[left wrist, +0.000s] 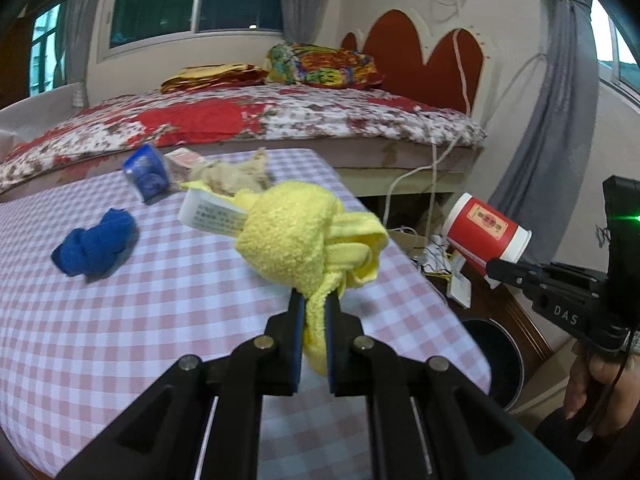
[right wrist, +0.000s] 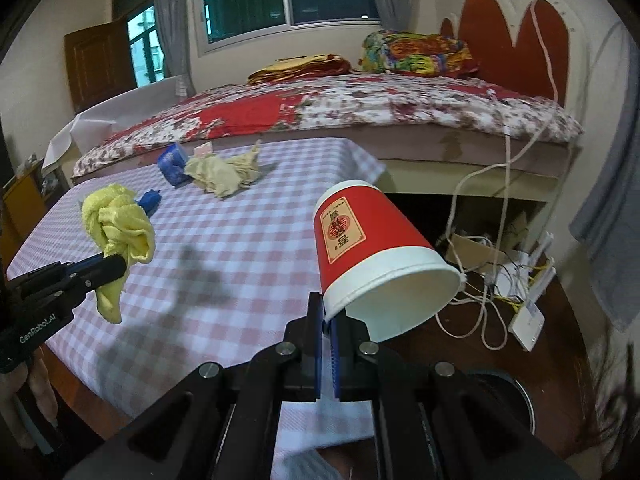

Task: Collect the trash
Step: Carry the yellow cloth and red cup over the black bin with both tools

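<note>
My left gripper [left wrist: 314, 304] is shut on a knotted yellow cloth [left wrist: 296, 236], held above the pink checked table [left wrist: 160, 300]. From the right wrist view the same cloth [right wrist: 120, 228] hangs from the left gripper [right wrist: 114, 266] over the table's left side. My right gripper [right wrist: 329, 312] is shut on the rim of a red paper cup [right wrist: 372, 248], tilted with its mouth towards me, past the table's right edge. The left wrist view shows the cup [left wrist: 486, 232] and the right gripper [left wrist: 494, 268] off to the right.
On the table [right wrist: 260, 220] lie a blue cloth [left wrist: 94, 248], a blue packet [left wrist: 146, 172], a crumpled beige rag [left wrist: 236, 176], a white box [left wrist: 212, 214] and a small carton [left wrist: 182, 160]. A dark round bin [left wrist: 496, 356] stands below the table's right edge. Cables and a white router [right wrist: 528, 320] lie on the floor beside the bed [right wrist: 360, 104].
</note>
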Action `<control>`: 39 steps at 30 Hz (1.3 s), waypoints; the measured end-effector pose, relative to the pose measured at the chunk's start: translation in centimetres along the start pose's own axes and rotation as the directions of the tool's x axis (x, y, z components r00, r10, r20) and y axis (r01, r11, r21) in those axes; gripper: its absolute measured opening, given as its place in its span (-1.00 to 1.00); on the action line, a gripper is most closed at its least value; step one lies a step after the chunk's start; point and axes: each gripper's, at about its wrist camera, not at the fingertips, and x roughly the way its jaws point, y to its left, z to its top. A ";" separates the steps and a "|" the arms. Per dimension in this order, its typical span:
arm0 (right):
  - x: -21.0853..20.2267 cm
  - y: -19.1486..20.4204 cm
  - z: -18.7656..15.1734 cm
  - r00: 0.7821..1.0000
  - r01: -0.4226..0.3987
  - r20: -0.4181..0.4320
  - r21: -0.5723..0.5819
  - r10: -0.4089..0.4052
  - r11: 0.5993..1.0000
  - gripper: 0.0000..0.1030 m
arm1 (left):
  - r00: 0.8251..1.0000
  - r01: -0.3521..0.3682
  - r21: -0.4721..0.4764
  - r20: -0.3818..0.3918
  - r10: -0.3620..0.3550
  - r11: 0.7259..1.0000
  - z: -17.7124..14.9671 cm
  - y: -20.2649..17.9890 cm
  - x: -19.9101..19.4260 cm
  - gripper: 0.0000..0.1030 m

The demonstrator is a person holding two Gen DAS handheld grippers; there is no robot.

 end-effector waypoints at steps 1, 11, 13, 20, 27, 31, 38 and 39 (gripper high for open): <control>-0.3 -0.3 -0.2 1.000 0.005 0.002 0.005 -0.005 1.000 -0.93 | 1.000 0.009 0.008 -0.002 -0.009 1.000 0.0 -0.5 0.1 -0.80; -2.6 -4.7 -2.9 0.997 0.078 -0.012 0.062 -0.078 0.995 -0.93 | 0.996 0.087 0.072 -0.022 -0.085 0.994 -0.4 -4.9 0.7 -0.80; -2.9 -5.5 -3.4 0.996 0.089 -0.019 0.071 -0.087 0.994 -0.93 | 0.994 0.108 0.090 -0.033 -0.105 0.990 -0.6 -6.1 1.0 -0.80; -4.2 -8.5 -5.8 0.989 0.143 -0.047 0.108 -0.139 0.984 -0.93 | 0.981 0.188 0.150 -0.072 -0.179 0.971 -1.3 -10.3 1.8 -0.80; -5.4 -11.5 -8.0 0.978 0.200 -0.083 0.151 -0.189 0.968 -0.93 | 0.961 0.269 0.199 -0.120 -0.249 0.942 -2.2 -14.6 2.8 -0.80; -6.0 -13.0 -9.6 0.970 0.231 -0.111 0.167 -0.215 0.958 -0.93 | 0.949 0.306 0.219 -0.152 -0.278 0.926 -3.0 -16.5 3.1 -0.80; -6.4 -15.2 -12.5 0.958 0.266 -0.165 0.201 -0.235 0.943 -0.93 | 0.924 0.364 0.246 -0.220 -0.314 0.898 -4.9 -19.6 4.0 -0.80; -6.4 -15.5 -12.9 0.957 0.268 -0.171 0.206 -0.236 0.941 -0.93 | 0.920 0.372 0.249 -0.230 -0.318 0.894 -5.2 -20.0 4.1 -0.80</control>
